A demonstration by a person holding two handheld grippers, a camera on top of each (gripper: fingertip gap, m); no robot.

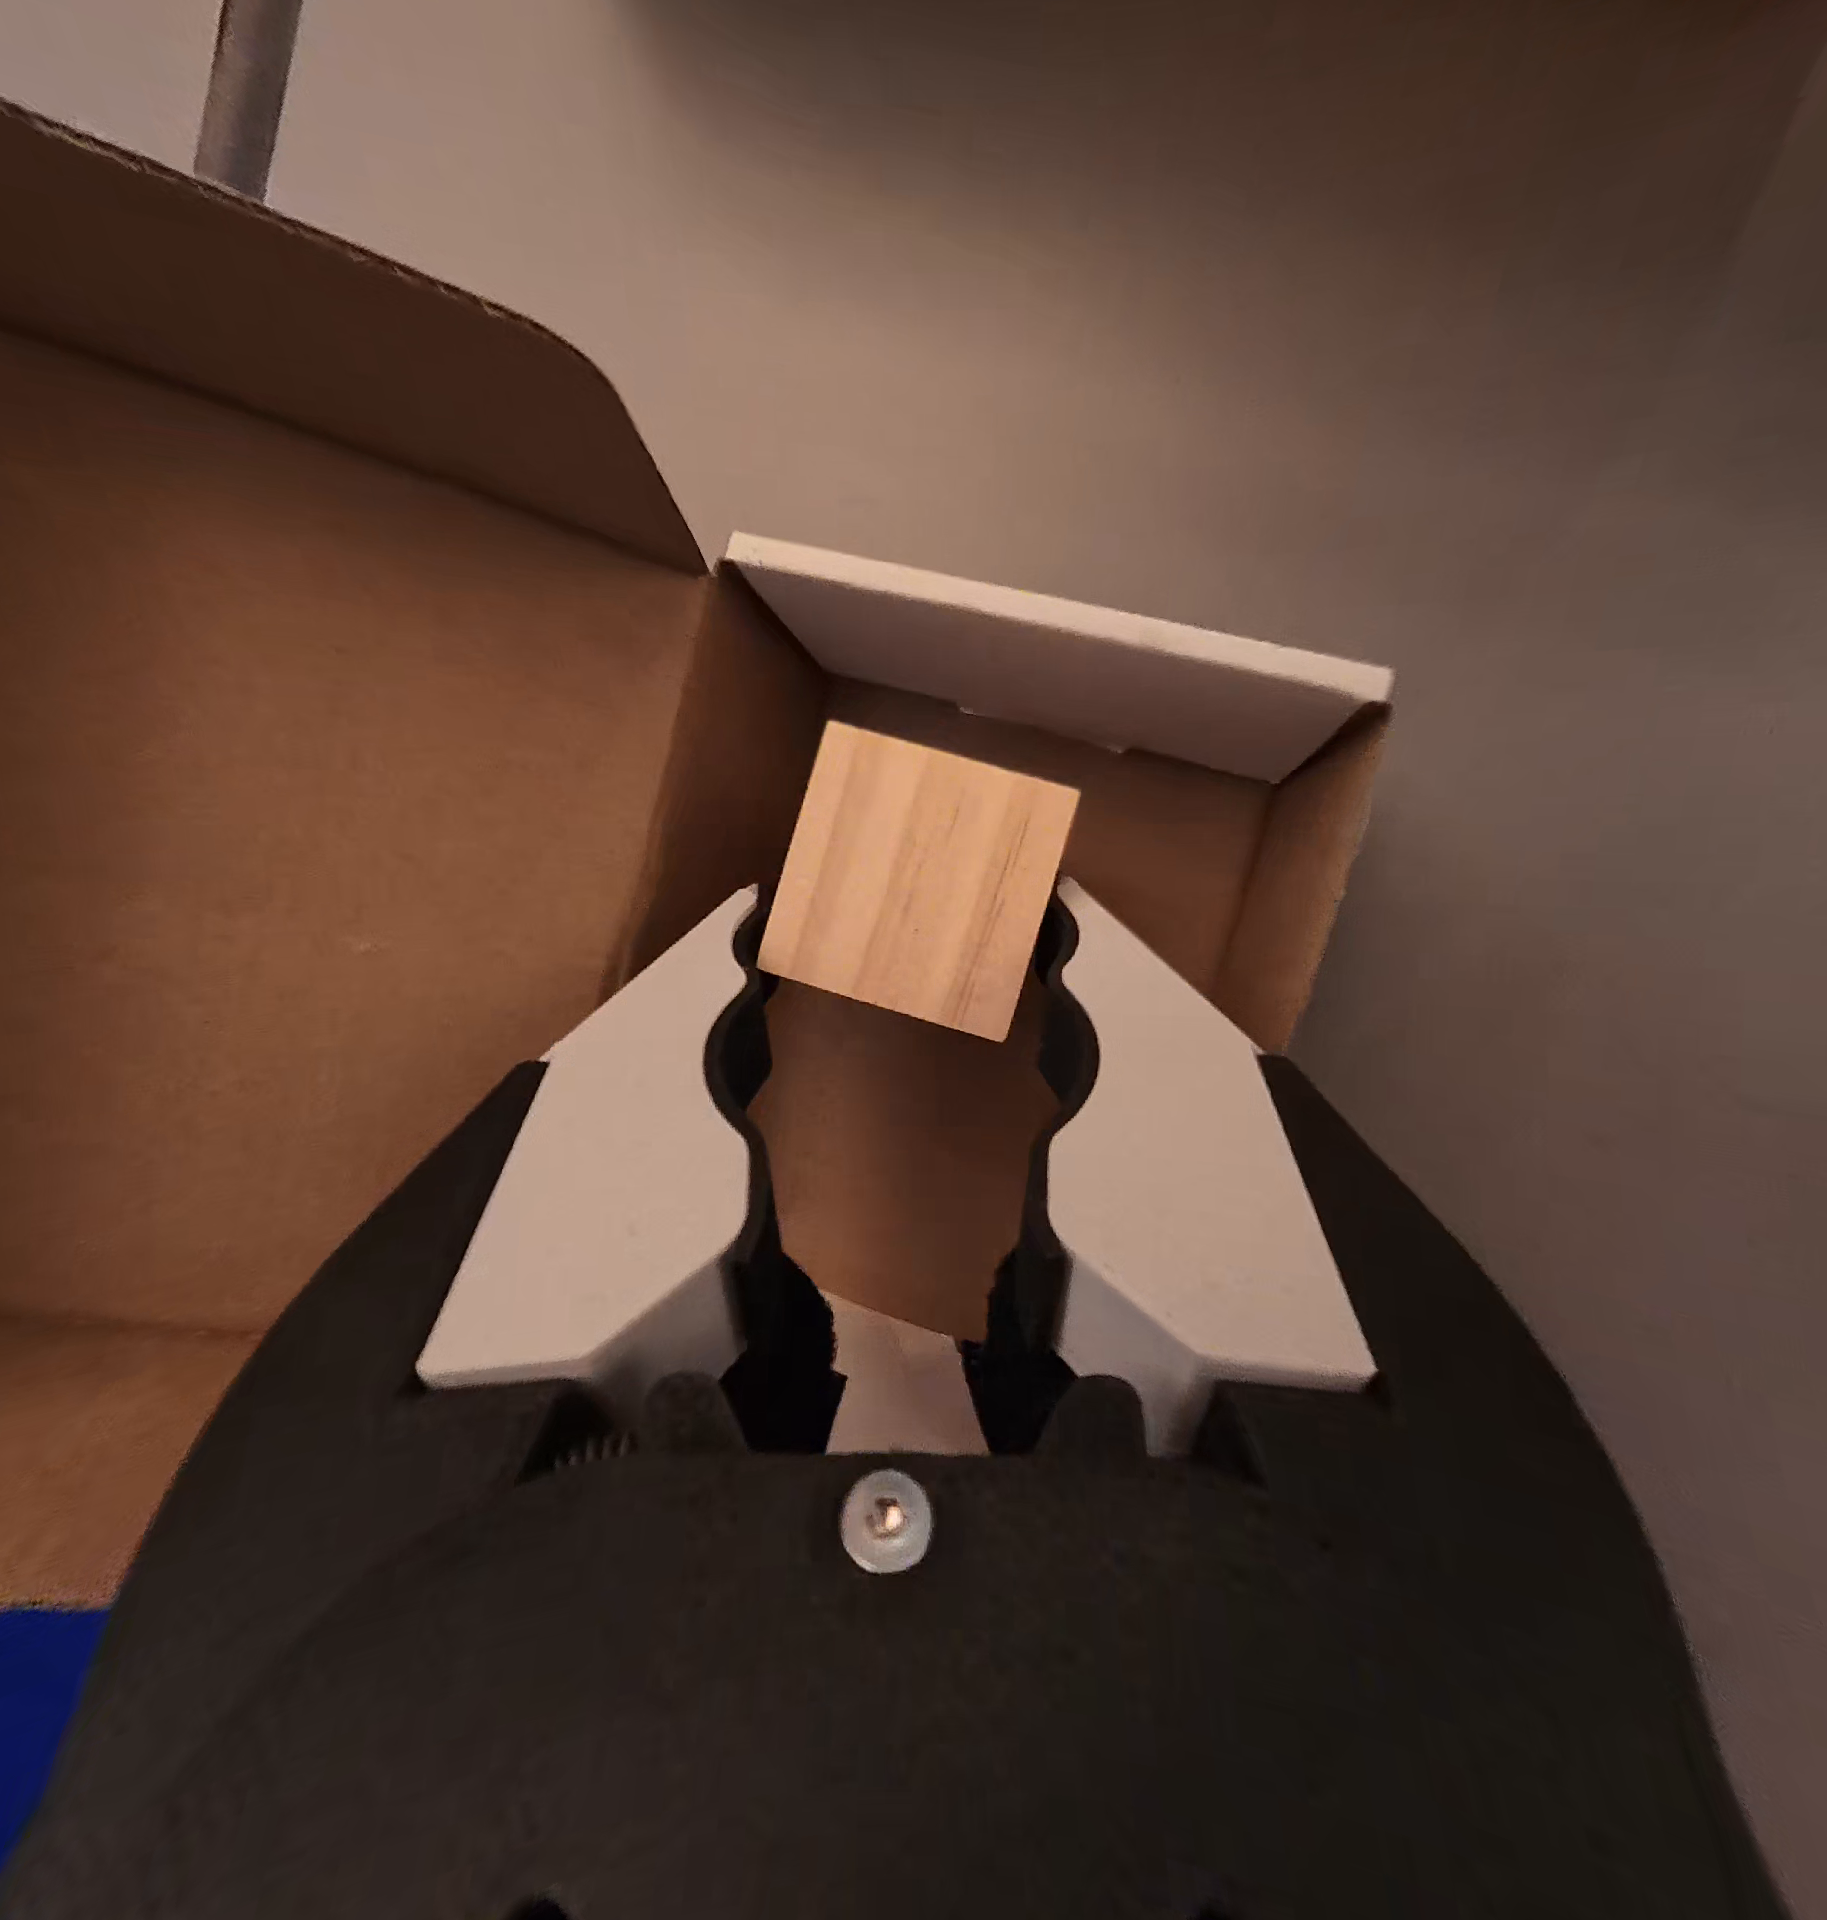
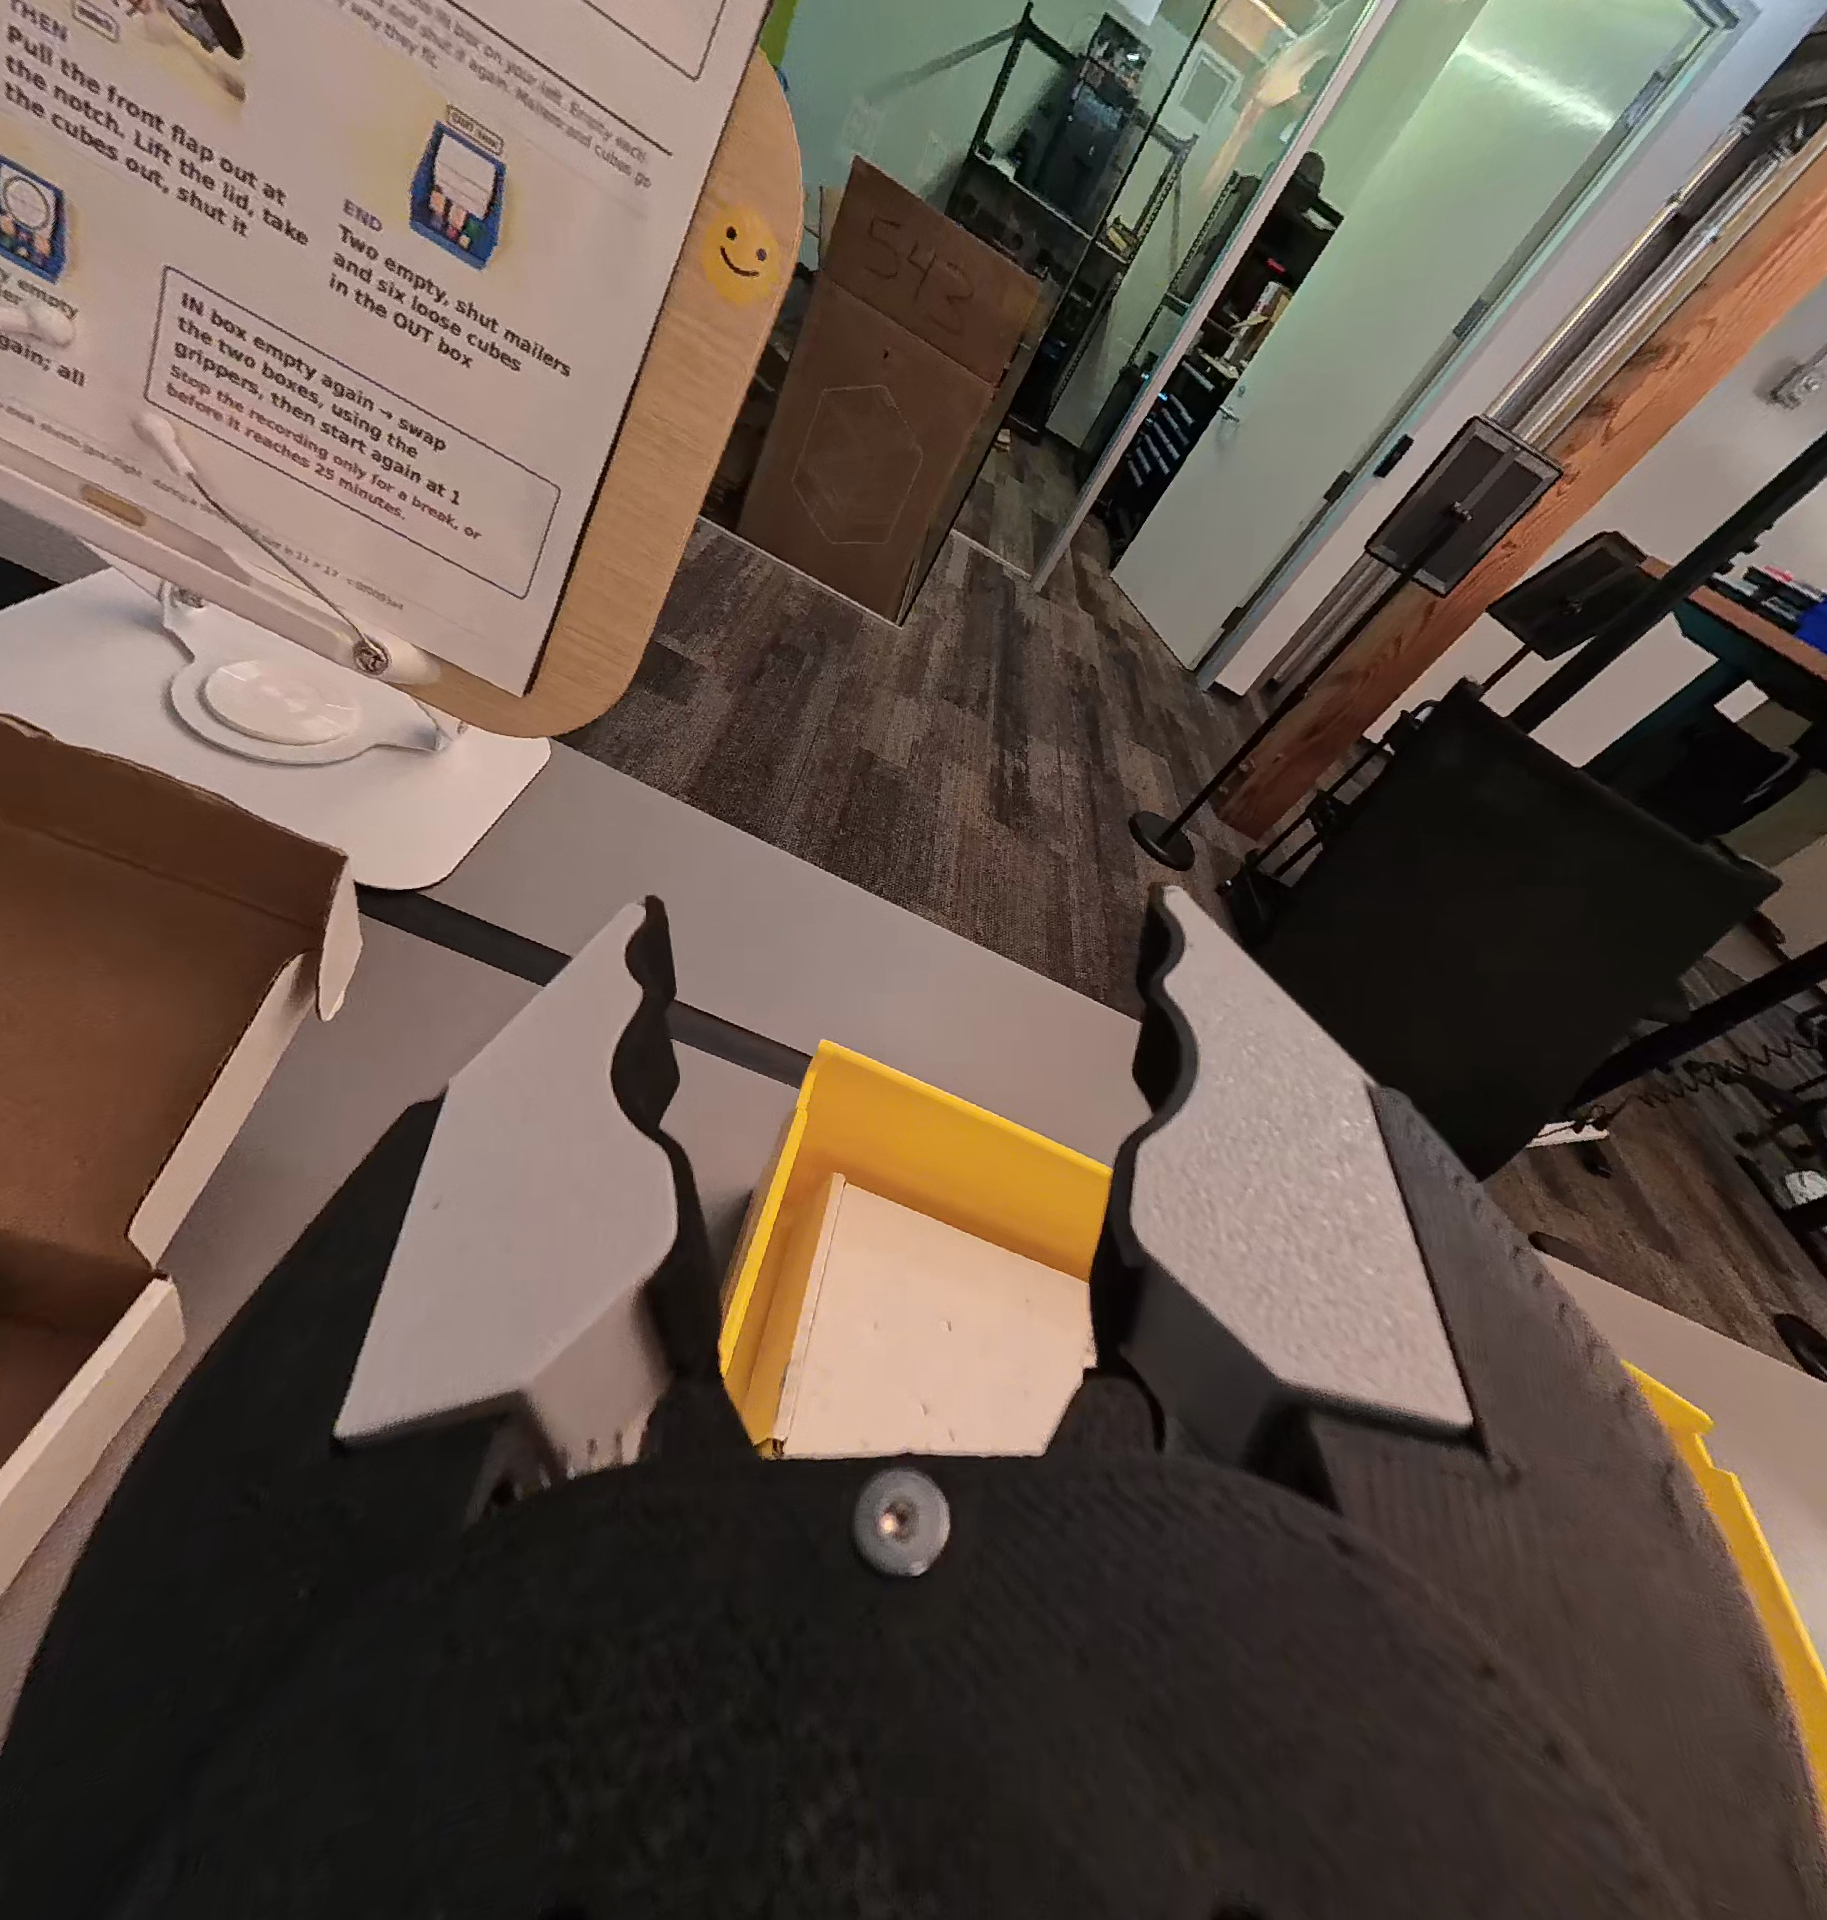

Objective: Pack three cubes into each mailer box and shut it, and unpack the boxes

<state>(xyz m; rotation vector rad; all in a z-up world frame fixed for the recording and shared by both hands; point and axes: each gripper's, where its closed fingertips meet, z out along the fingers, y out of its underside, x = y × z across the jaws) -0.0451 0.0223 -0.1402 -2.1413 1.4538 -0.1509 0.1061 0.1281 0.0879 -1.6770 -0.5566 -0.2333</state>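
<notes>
Left tongs [image 1: 909, 914] pinch a pale wooden cube [image 1: 919, 883] by its two sides, holding it just above the open mailer box [image 1: 317, 831]. Brown cardboard inside, white outside, the box has its lid flung back at the left and a white end flap [image 1: 1075, 655] standing up at the far end. Beneath the cube the box floor looks bare in the part that shows (the tongs hide the near part, so other cubes may lie there unseen).

Right tongs [image 2: 904, 935] hang spread wide and hold nothing, above a yellow bin [image 2: 940, 1122] on the grey worktop [image 2: 888, 956]. Inside the bin lies a flat white mailer [image 2: 940, 1320], shut as far as can be seen. At the left of this view the open mailer box shows again, near a white stand [image 2: 296, 727] carrying a printed instruction sheet [image 2: 296, 260].

Whether the cube is going in or coming out cannot be told from this moment alone. Either way the job seems far from finished: this box is open, and the mailer in the bin awaits handling.
</notes>
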